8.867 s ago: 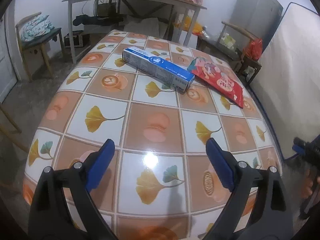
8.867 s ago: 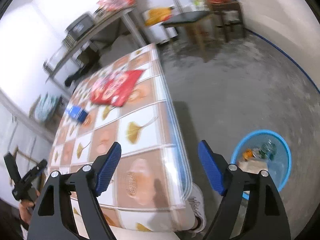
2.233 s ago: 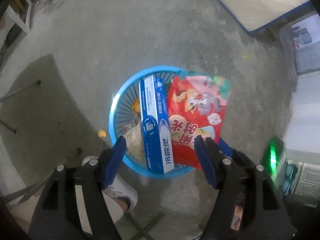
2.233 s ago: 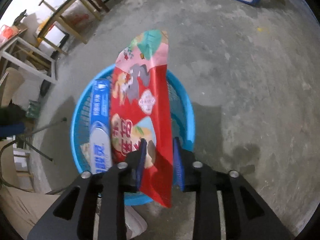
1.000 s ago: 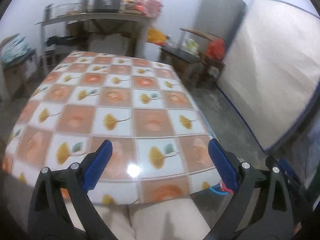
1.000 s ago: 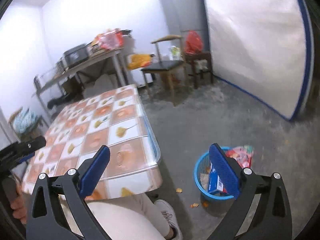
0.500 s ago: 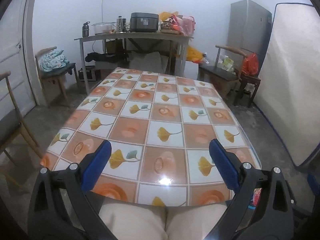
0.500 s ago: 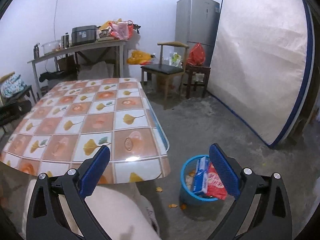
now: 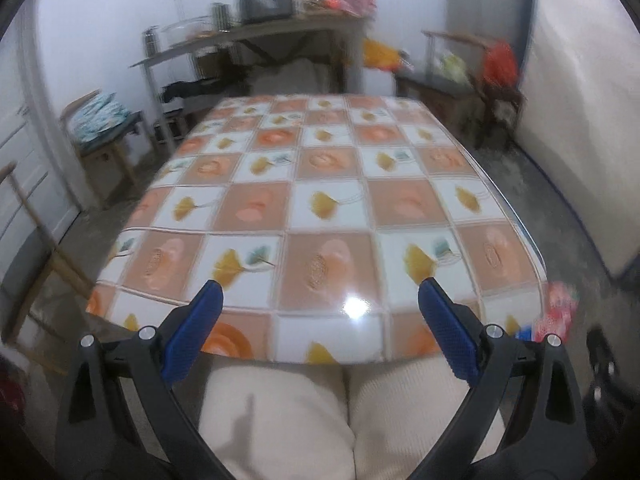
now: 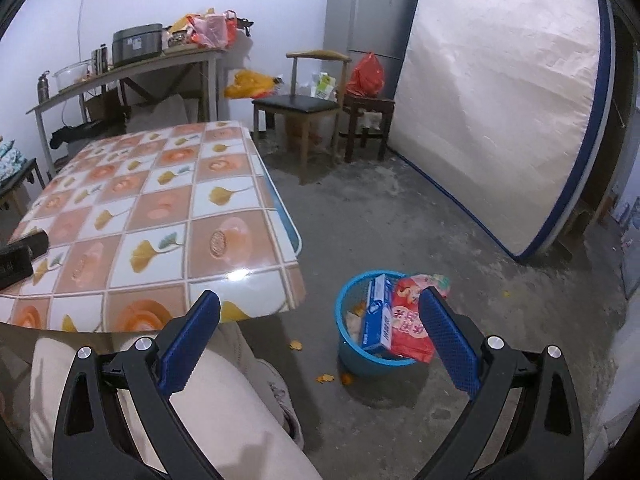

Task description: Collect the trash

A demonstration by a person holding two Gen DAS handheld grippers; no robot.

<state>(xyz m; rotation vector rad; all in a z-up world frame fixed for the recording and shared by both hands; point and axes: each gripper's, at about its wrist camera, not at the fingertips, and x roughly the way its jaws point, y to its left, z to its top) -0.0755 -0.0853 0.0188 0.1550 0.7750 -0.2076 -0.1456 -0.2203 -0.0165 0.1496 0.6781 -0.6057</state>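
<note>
A blue mesh trash basket (image 10: 347, 312) stands on the floor right of the table. A blue box (image 10: 376, 316) and a red snack bag (image 10: 412, 328) stick out of it. The red bag also shows in the left wrist view (image 9: 558, 312) past the table's right corner. My left gripper (image 9: 318, 320) is open and empty, held above the person's lap at the near edge of the tiled table (image 9: 320, 184). My right gripper (image 10: 318, 328) is open and empty, held above the lap and floor, with the basket between its fingers in view.
The table (image 10: 140, 216) carries nothing that I can see. A chair (image 10: 304, 100), a stool (image 10: 368, 108) with a red bag, a fridge (image 10: 368, 8) and a leaning mattress (image 10: 500, 100) stand at the right. Small scraps (image 10: 296, 345) lie on the floor by the basket.
Both grippers came up from over the basket, where the box and red bag were let go, and now face the table. The left view shifted slightly in the last half second.
</note>
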